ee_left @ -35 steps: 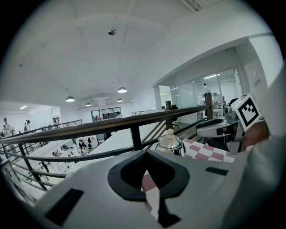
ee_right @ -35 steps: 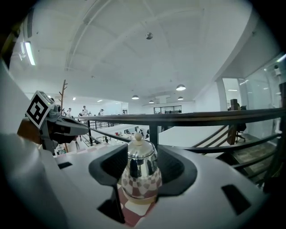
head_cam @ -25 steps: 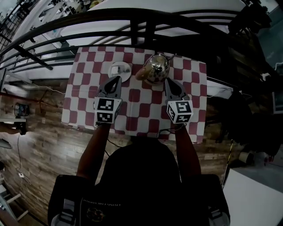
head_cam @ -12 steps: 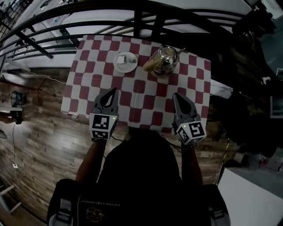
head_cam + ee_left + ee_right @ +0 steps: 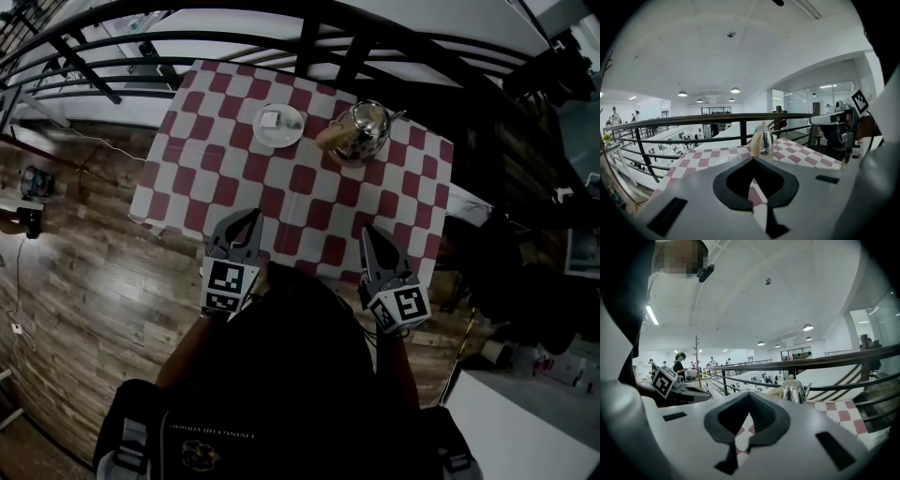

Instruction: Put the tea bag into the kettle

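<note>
- head view: both forearms tucked close to the body; left gripper and right gripper at the tablecloth's near edge, pointing at the far kettle; tea bag on saucer.
- left gripper view: jaws closed, empty.
- right gripper view: jaws together, nothing held.

Head view dim, underexposed; gripper views bright from ceiling lamps; fisheye bending, black vignette at edges.

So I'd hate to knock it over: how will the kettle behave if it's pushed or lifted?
The kettle looks like polished metal, so probably rigid and slippery to grip. It stands taller than wide on the cloth, so a high push might tip it rather than slide it. Its pale handle likely gives the surer hold.
</note>
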`<action>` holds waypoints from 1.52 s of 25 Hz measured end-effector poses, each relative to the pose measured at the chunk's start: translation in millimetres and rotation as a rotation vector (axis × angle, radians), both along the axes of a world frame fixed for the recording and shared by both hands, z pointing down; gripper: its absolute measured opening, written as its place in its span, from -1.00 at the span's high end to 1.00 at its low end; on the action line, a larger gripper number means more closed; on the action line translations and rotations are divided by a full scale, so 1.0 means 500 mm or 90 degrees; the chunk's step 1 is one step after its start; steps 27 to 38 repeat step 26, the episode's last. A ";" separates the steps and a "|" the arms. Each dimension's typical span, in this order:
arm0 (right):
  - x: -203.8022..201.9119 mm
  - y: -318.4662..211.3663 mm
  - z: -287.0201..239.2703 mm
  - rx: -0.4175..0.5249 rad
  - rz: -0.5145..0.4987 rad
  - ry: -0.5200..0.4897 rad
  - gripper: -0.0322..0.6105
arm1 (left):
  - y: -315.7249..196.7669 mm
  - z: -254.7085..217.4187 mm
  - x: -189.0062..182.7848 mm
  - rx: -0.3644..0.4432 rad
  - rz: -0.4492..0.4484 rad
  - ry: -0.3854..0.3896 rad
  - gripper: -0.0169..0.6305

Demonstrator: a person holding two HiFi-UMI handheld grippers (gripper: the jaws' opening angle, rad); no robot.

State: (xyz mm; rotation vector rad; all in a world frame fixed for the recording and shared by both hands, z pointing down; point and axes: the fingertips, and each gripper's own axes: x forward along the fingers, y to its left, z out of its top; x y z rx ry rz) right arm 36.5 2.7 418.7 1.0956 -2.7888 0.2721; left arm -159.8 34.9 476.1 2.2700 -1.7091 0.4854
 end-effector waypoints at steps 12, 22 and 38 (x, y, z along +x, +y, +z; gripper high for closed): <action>0.035 0.064 0.000 0.001 -0.012 -0.016 0.86 | 0.051 -0.028 0.064 0.007 0.003 -0.016 0.94; 0.079 0.103 -0.012 0.010 -0.012 -0.008 0.86 | 0.106 -0.046 0.113 0.020 -0.009 -0.018 0.94; 0.088 0.122 -0.016 0.011 -0.015 -0.007 0.86 | 0.132 -0.051 0.128 0.017 -0.010 -0.017 0.94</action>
